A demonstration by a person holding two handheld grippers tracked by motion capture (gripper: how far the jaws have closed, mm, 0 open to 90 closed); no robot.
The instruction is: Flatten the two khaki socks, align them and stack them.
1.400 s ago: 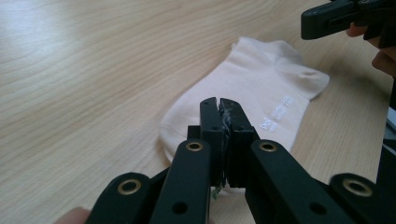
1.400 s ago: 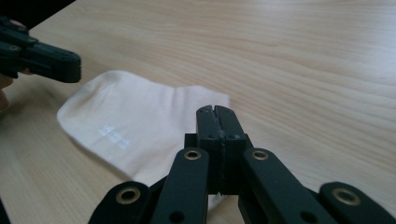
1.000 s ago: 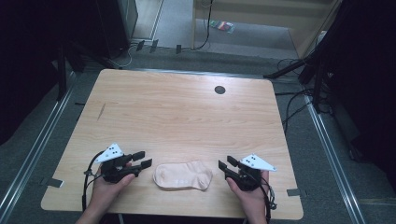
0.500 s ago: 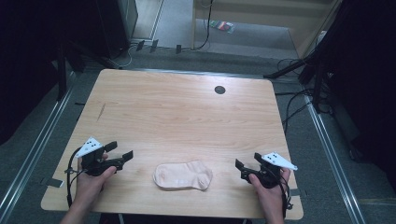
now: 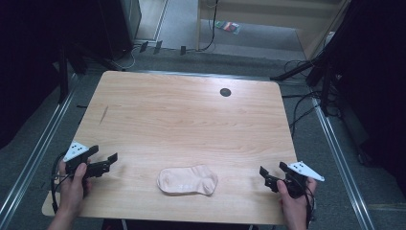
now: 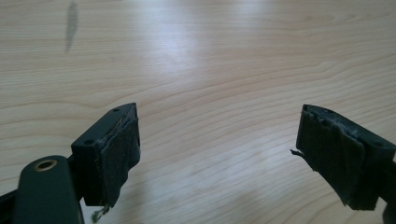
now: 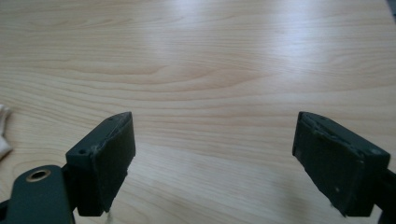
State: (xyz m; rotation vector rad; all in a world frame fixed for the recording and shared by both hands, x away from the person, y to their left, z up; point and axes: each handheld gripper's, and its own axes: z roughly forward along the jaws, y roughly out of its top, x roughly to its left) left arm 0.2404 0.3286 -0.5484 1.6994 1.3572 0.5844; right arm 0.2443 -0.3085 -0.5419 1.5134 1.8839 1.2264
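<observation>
Sock flat on table, between left tongs and right tongs; both spread, empty, well apart from it.

I see a pale pink sock lying flat on the wooden table, between my two tongs. My left gripper is well to the left of the sock, jaws apart, with nothing in them. My right gripper is well to the right of it, jaws apart too. A small dark hole sits far beyond them.
</observation>
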